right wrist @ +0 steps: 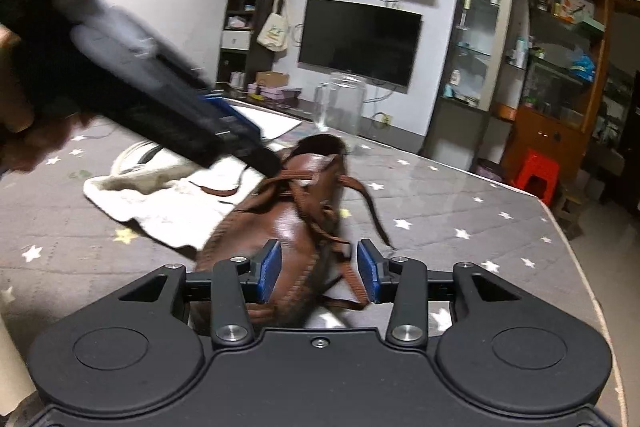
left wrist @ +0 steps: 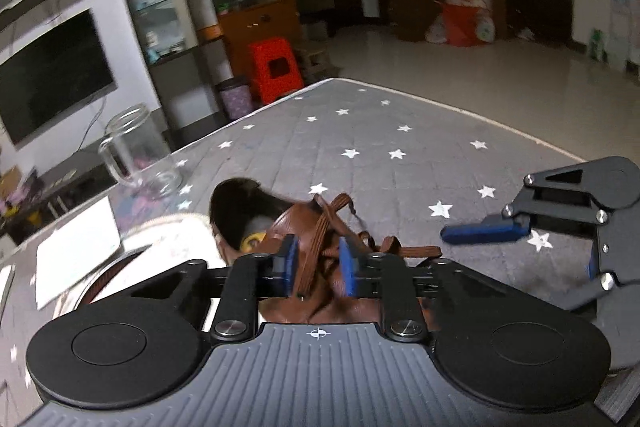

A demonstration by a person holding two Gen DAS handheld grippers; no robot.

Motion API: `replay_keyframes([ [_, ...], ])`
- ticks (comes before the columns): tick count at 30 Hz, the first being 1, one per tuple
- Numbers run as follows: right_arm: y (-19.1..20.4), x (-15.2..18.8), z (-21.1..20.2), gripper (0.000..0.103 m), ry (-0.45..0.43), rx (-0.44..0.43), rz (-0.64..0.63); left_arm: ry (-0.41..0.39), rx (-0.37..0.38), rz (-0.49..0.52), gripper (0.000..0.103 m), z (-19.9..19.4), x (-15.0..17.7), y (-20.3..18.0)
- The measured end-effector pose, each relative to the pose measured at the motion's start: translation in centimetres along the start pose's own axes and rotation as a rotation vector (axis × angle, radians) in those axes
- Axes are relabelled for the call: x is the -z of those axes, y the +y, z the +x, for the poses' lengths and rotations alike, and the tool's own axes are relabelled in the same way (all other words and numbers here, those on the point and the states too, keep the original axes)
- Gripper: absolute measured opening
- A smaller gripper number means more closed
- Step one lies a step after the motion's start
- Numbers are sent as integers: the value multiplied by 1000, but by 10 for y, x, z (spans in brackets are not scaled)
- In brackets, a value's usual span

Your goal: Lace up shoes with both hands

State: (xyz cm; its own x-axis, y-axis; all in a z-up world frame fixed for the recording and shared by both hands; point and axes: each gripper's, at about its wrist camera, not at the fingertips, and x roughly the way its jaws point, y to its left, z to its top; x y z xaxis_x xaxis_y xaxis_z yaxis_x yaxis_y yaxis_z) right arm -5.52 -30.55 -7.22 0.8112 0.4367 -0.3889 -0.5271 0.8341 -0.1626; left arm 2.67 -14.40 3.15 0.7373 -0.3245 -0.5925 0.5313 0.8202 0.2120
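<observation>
A brown leather shoe (right wrist: 288,211) with brown laces (right wrist: 316,211) lies on a grey star-patterned mat (right wrist: 460,203). It also shows in the left wrist view (left wrist: 296,227). My left gripper (left wrist: 318,261) hovers over the shoe's tongue, its blue pads partly open with a lace strand (left wrist: 316,247) running between them. In the right wrist view the left gripper (right wrist: 256,143) reaches in blurred from the upper left to the shoe's collar. My right gripper (right wrist: 318,267) is open just above the shoe's toe and loose lace ends. It shows at the right of the left wrist view (left wrist: 520,247).
A clear glass jar (right wrist: 340,103) stands behind the shoe. A white cloth (right wrist: 160,199) lies left of the shoe. A white sheet (left wrist: 76,251) lies at the mat's left. A TV (right wrist: 360,41), shelves and a red stool (right wrist: 536,175) are beyond the mat's edge.
</observation>
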Motion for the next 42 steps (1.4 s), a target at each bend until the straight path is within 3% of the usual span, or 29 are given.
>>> replay_keyframes([
  [10, 16, 0, 10, 45, 7, -51, 23, 49, 44, 134, 19, 27, -5, 3],
  [22, 26, 4, 26, 45, 23, -100, 40, 101, 90, 200, 18, 55, -12, 8],
  [27, 29, 4, 29, 45, 32, -119, 39, 61, 64, 159, 6, 56, -9, 3],
  [35, 41, 4, 29, 47, 33, -99, -20, -37, -44, 46, 3, 29, 0, 0],
  [42, 46, 4, 32, 50, 43, -78, -35, -174, -163, -103, 3, -21, 17, 7],
])
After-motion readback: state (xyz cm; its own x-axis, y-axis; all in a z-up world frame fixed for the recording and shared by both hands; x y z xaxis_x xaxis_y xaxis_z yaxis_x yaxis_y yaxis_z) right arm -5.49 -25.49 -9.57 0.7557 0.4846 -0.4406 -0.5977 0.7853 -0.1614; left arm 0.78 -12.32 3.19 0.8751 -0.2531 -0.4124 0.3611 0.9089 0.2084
